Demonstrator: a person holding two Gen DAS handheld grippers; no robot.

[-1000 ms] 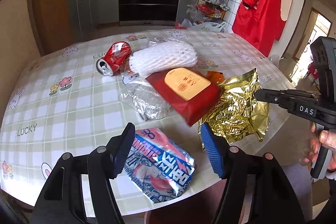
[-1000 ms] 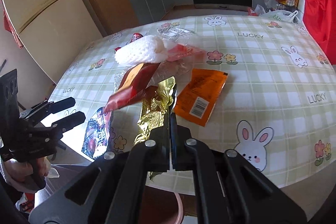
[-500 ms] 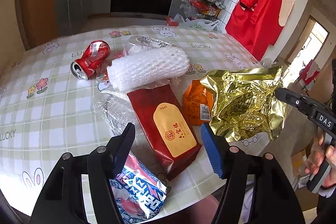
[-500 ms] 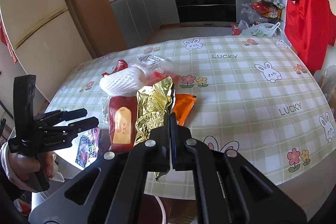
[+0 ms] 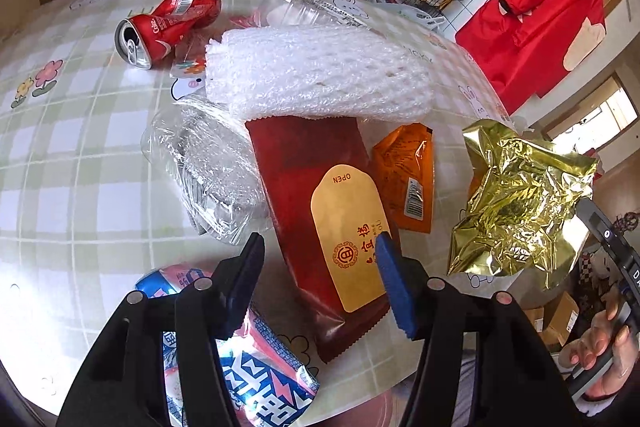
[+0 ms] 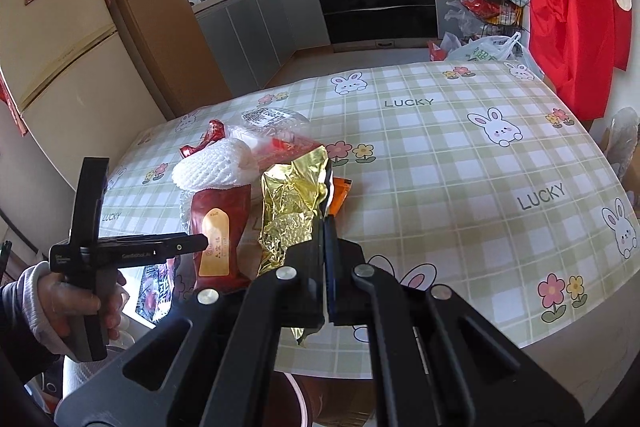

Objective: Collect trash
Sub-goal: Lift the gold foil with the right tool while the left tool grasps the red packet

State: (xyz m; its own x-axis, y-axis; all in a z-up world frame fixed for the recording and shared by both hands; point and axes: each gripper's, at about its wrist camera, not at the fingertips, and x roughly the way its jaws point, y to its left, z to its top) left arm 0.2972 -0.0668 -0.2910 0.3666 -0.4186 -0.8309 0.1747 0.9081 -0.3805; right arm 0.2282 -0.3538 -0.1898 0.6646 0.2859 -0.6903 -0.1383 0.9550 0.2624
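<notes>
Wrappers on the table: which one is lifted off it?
The gold foil wrapper, pinched in the shut right tool. The red, orange and blue-pink ones lie flat.

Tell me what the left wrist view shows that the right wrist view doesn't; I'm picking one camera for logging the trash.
Left only: the cola can's open top, the orange packet's barcode, and the blue-pink wrapper close under the left gripper, jaws open over the red pouch.
Right only: the right gripper shut on the gold foil, and the fridge.
Both: foil, pouch, foam net, tablecloth.
</notes>
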